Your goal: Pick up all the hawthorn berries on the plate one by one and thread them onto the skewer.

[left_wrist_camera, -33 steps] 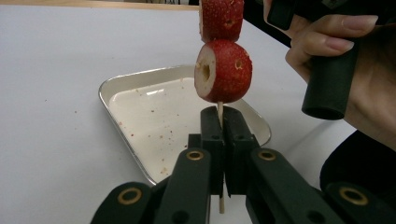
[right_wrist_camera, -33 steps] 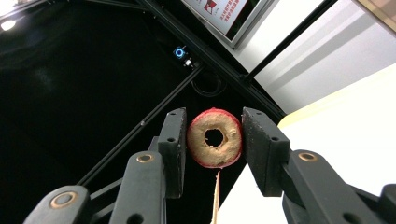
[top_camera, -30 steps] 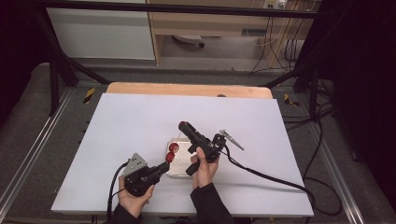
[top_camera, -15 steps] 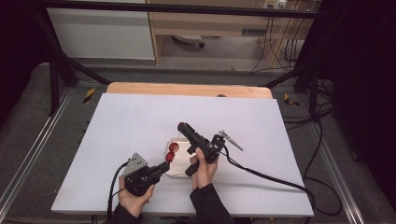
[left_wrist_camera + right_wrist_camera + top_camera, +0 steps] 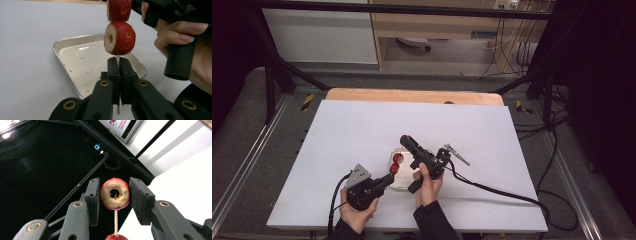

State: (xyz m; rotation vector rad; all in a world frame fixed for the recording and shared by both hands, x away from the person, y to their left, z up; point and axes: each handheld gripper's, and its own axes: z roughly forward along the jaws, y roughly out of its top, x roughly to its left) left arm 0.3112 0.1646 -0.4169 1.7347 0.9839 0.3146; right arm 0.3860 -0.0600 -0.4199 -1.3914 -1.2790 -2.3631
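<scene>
Left gripper point(image 5: 117, 75) clamped on skewer point(image 5: 117, 59); right gripper point(image 5: 115, 200) pinching top hawthorn slice point(image 5: 115, 193) above tray point(image 5: 75, 53). Red sign lettering point(image 5: 117, 123) unreadable.

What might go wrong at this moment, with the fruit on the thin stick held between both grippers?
The left gripper clamps only the thin skewer, so a sideways pull may snap it or make it slip. The right gripper squeezes the top hawthorn piece, which is cored and may crack. The lower piece hangs over the metal tray and might slide off beside it.
</scene>
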